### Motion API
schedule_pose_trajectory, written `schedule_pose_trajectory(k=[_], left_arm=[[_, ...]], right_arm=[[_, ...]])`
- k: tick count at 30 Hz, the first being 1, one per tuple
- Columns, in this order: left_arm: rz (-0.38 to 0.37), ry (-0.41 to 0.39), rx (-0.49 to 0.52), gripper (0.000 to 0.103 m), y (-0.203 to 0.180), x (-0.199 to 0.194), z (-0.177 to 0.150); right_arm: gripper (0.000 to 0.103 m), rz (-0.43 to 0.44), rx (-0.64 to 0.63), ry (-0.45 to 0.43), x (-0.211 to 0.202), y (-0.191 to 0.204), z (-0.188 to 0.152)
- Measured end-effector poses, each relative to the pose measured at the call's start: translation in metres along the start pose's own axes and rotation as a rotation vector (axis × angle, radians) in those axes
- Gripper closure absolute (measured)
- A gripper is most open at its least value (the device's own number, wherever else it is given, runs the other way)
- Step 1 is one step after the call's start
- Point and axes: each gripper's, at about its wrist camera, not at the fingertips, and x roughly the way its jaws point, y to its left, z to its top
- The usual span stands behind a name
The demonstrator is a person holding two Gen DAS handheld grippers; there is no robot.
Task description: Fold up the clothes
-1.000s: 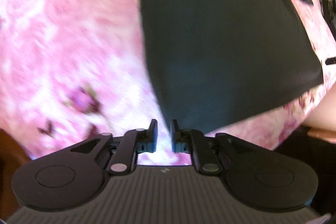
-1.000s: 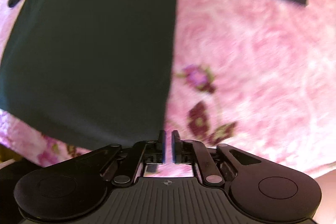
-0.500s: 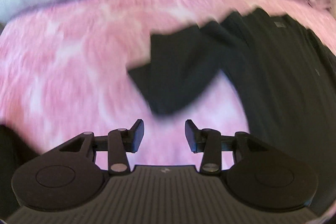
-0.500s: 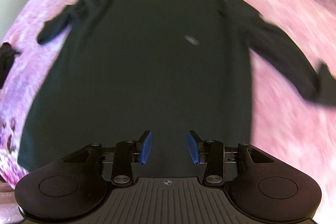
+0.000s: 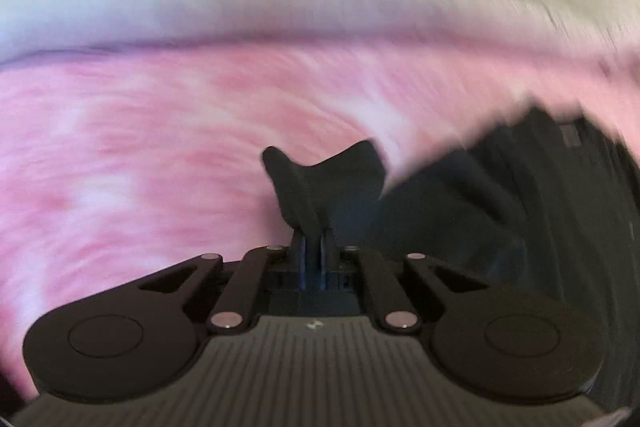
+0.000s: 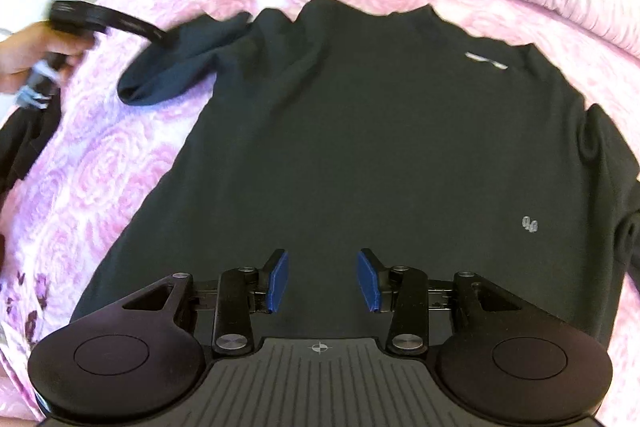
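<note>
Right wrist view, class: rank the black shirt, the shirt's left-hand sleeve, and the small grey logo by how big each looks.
1. black shirt
2. sleeve, bunched at the left gripper
3. grey logo

No ties; the gaps are plain.

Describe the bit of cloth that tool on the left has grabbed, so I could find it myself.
Start at the pink rose-patterned blanket with the dark long-sleeved shirt spread flat on it. Follow the shirt's sleeve out to its cuff end, pinched in the left gripper. Unlike the flat body, this end is bunched and lifted.
</note>
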Motion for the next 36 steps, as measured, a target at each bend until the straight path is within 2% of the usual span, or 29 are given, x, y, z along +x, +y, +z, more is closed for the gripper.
schedule_pose_trajectory(k=[1,3,4,5,6,7,10,12,15,18,20,23,26,29,32,36], left_arm=[[0.059,-0.062,-0.071,0.099,0.032,-0.024,-0.01],[0.239,-0.127,-0.255,0.095,0.083,-0.067,-0.045],[0.327,-0.156,-0.343,0.086,0.108,-0.088,-0.062],[0.366,-0.13,-0.373,0.079,0.122,-0.093,-0.075],[0.405,-0.103,-0.402,0.076,0.136,-0.099,-0.088],[0.443,-0.076,-0.431,0.076,0.15,-0.104,-0.101],[0.475,-0.041,-0.483,0.075,0.173,-0.117,-0.127],[0.47,-0.037,-0.475,0.074,0.174,-0.124,-0.136],[0.381,-0.01,-0.41,0.074,0.161,-0.119,-0.138],[0.258,0.062,-0.303,0.073,0.145,-0.09,-0.135],[0.224,0.124,-0.248,0.073,0.142,-0.064,-0.134],[0.242,0.155,-0.258,0.068,0.146,-0.048,-0.133],[0.253,0.149,-0.273,0.068,0.149,-0.047,-0.13],[0.304,0.16,-0.242,0.072,0.136,-0.052,-0.123],[0.314,0.15,-0.199,0.072,0.118,-0.055,-0.108],[0.268,0.121,-0.101,0.072,0.054,-0.068,-0.082]], right_arm=[[0.061,0.003,0.006,0.009,0.001,0.0,0.003],[0.061,0.018,0.014,0.019,0.002,0.004,0.009],[0.061,0.027,0.018,0.023,0.001,0.006,0.012],[0.061,0.038,0.019,0.027,0.002,0.008,0.016],[0.061,0.051,0.015,0.032,0.003,0.012,0.019],[0.061,0.064,0.009,0.036,0.004,0.015,0.023],[0.061,0.096,-0.031,0.049,0.01,0.028,0.03],[0.061,0.105,-0.051,0.054,0.013,0.035,0.033],[0.061,0.11,-0.069,0.066,0.016,0.04,0.033],[0.061,0.099,-0.062,0.08,0.018,0.038,0.029],[0.061,0.084,-0.044,0.084,0.016,0.033,0.026],[0.061,0.052,0.0,0.085,0.01,0.021,0.02],[0.061,0.006,0.057,0.07,-0.005,0.0,0.007],[0.061,-0.066,0.123,0.044,-0.023,-0.025,-0.01],[0.061,-0.17,0.206,0.009,-0.049,-0.061,-0.031],[0.061,-0.306,0.315,-0.044,-0.087,-0.119,-0.063]])
